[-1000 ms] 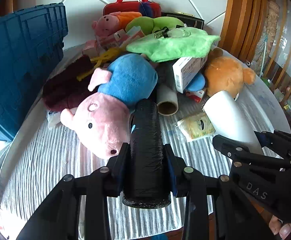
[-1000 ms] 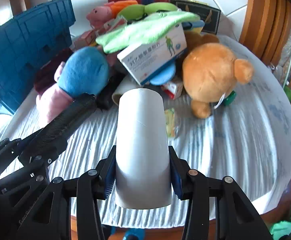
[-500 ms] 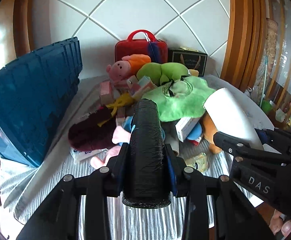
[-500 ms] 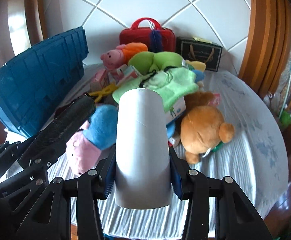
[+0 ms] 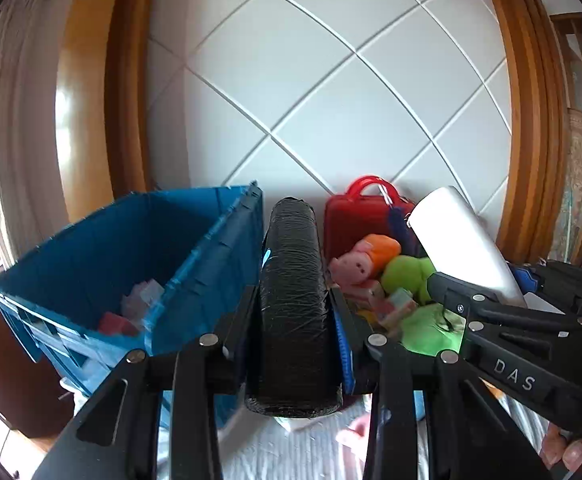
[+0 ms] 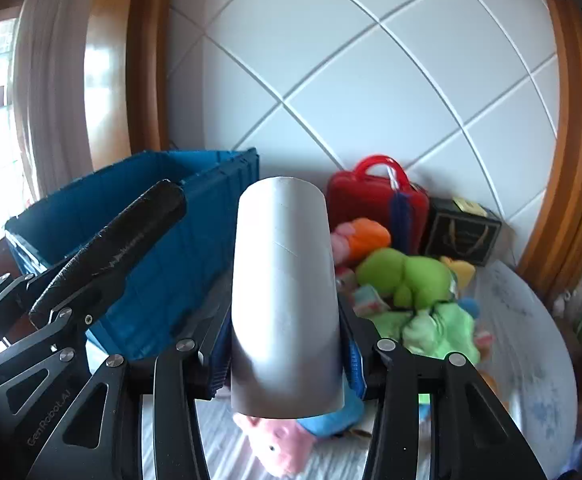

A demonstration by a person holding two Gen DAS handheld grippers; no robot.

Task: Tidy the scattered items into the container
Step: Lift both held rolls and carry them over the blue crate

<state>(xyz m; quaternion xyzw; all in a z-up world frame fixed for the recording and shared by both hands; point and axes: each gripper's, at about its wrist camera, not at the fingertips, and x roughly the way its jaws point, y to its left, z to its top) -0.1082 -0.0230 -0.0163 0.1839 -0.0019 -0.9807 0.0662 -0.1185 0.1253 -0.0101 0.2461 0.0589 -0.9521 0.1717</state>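
Note:
My left gripper (image 5: 293, 320) is shut on a black wrapped roll (image 5: 291, 292), held high beside the right wall of the blue crate (image 5: 91, 240). A few small items lie in the crate's bottom. My right gripper (image 6: 285, 344) is shut on a white tube (image 6: 285, 280), raised to the right of the crate (image 6: 163, 272). The black roll also shows in the right wrist view (image 6: 119, 240), and the white tube in the left wrist view (image 5: 463, 248). The toy pile lies below and to the right.
On the striped cloth lie a red case (image 6: 375, 196), a black gift bag (image 6: 463, 232), a green plush (image 6: 407, 272), an orange-pink plush (image 5: 365, 258), green cloth (image 6: 439, 328) and a pink-and-blue pig plush (image 6: 291, 440). A tiled wall stands behind.
Both grippers have risen and tilted up with their rolls. The toy pile has dropped low in view, and the crate's open inside now shows to the left.

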